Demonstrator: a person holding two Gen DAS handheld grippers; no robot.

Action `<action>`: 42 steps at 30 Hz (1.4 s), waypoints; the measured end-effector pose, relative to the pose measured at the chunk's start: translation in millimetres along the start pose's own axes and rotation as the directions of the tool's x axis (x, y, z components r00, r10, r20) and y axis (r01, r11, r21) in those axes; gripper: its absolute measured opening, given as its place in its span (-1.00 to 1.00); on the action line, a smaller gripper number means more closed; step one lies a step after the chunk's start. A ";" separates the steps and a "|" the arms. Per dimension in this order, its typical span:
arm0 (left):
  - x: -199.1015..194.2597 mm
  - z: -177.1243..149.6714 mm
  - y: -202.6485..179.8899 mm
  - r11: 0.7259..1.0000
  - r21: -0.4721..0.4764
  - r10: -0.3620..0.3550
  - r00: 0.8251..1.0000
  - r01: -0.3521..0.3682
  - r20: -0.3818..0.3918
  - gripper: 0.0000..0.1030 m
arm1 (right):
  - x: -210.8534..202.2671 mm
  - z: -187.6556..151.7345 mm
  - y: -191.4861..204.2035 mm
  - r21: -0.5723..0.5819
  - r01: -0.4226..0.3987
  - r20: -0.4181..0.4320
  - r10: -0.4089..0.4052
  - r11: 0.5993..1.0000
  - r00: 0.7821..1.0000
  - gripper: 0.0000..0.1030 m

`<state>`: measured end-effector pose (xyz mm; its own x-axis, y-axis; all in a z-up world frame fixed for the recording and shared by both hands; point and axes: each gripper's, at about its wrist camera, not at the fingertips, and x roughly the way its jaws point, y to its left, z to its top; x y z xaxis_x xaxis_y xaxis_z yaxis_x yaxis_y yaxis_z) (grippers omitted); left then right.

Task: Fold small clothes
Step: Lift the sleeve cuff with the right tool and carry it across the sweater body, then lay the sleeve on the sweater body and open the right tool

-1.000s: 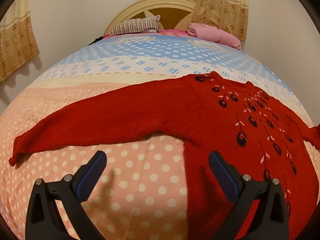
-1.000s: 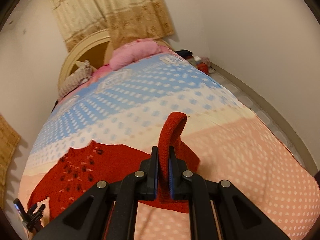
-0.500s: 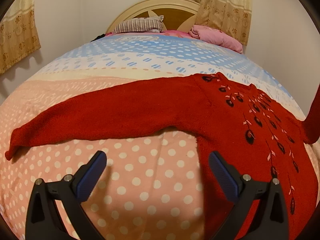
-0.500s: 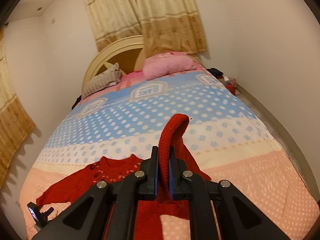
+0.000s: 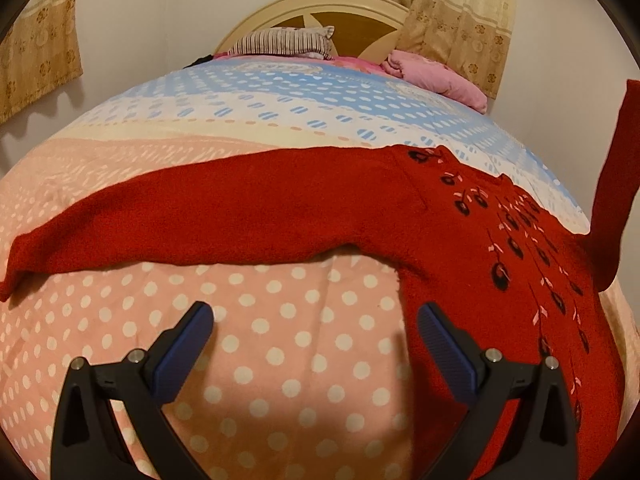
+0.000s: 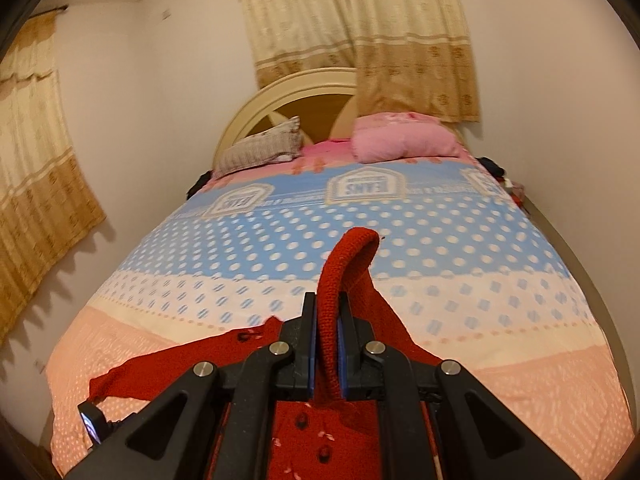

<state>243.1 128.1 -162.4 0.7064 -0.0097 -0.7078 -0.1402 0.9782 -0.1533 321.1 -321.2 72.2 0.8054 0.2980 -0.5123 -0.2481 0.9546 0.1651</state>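
Lifted higher than a second ago, the right sleeve (image 6: 347,280) of the red sweater (image 5: 460,248) now rises off the bedspread (image 5: 280,344) and, in the left wrist view, stands as a tall red strip (image 5: 614,184) at the right edge, where earlier only its low end showed. Its cuff is pinched flat between the closed jaws of the right gripper (image 6: 327,348), looping up above the pads and hanging down behind them. Beneath, the sweater's body lies face up on the pink, white-dotted part of the bedspread, dark embroidered motifs running down its front, and its left sleeve (image 5: 192,224) stretches flat toward the left edge of the bed. Over the bedspread just short of the sweater's hem, the left gripper (image 5: 316,320) hangs with its blue pads wide apart and nothing between them; it sits slightly nearer the cloth than before. Only the right wrist view shows the whole far end of the bed: a striped pillow (image 6: 262,148), a pink pillow (image 6: 404,140), the cream headboard (image 6: 308,84) and curtains (image 6: 360,20) above. That view also catches the left gripper's tip (image 6: 92,420) at the lower left.
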 end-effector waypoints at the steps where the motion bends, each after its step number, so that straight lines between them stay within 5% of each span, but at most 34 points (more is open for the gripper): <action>1: 0.4 0.0 1.1 1.000 -0.006 -0.002 1.000 0.002 -0.002 1.00 | 4.1 -0.6 9.7 -0.017 -0.012 -0.004 0.012 1.000 1.000 -0.86; 9: 5.7 -1.3 5.1 0.999 -0.035 0.008 0.999 -0.009 -0.031 1.00 | 50.4 -18.7 79.0 -0.115 -0.107 -0.067 0.099 0.988 0.993 -0.86; 18: 7.9 -3.6 1.5 0.999 -0.012 0.050 0.998 -0.051 -0.047 1.00 | 149.0 -89.6 139.8 -0.156 -0.197 -0.229 0.158 0.968 0.961 -0.86; 24: 10.2 -4.0 -2.3 0.996 0.015 0.085 0.995 -0.084 -0.058 1.00 | 220.4 -158.2 162.9 -0.119 -0.275 -0.340 0.221 0.954 0.914 -0.85; 26: 9.5 -4.0 -2.9 0.996 0.020 0.091 0.994 -0.090 -0.057 1.00 | 232.2 -172.7 162.1 -0.057 -0.345 -0.366 0.302 0.937 0.880 -0.82; 27: 8.4 -3.8 -2.7 0.996 0.019 0.093 0.994 -0.092 -0.055 1.00 | 235.3 -177.8 160.1 -0.035 -0.349 -0.378 0.310 0.937 0.872 -0.59; 28: 7.1 -3.5 -2.5 0.996 0.020 0.088 0.995 -0.087 -0.054 1.00 | 235.3 -182.0 156.2 -0.017 -0.348 -0.390 0.314 0.937 0.865 -0.01; 30: 2.4 -2.6 -3.4 0.995 0.031 0.096 0.994 -0.095 -0.049 1.00 | 223.3 -185.1 140.5 0.018 -0.382 -0.395 0.358 0.924 0.846 0.45; 33: -9.7 2.9 -10.2 0.994 0.060 0.097 0.995 -0.097 -0.006 1.00 | 192.2 -183.0 109.3 -0.018 -0.340 -0.353 0.312 0.940 0.882 0.45; 38: -9.9 29.3 -31.7 0.996 0.086 -0.014 1.000 0.016 -0.023 1.00 | 146.0 -178.7 41.5 -0.058 -0.165 -0.278 0.143 0.985 0.950 0.45; 42: 10.1 46.6 -48.0 0.995 0.080 -0.064 0.998 0.066 -0.025 0.99 | 108.9 -183.0 -20.7 -0.007 -0.008 -0.208 0.006 1.000 0.978 0.45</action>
<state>289.3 90.8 -130.1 0.6964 -0.0779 -0.7134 -0.0369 0.9889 -0.1440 315.5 -307.4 -141.3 0.6743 0.2987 -0.6753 -0.2586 0.9521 0.1629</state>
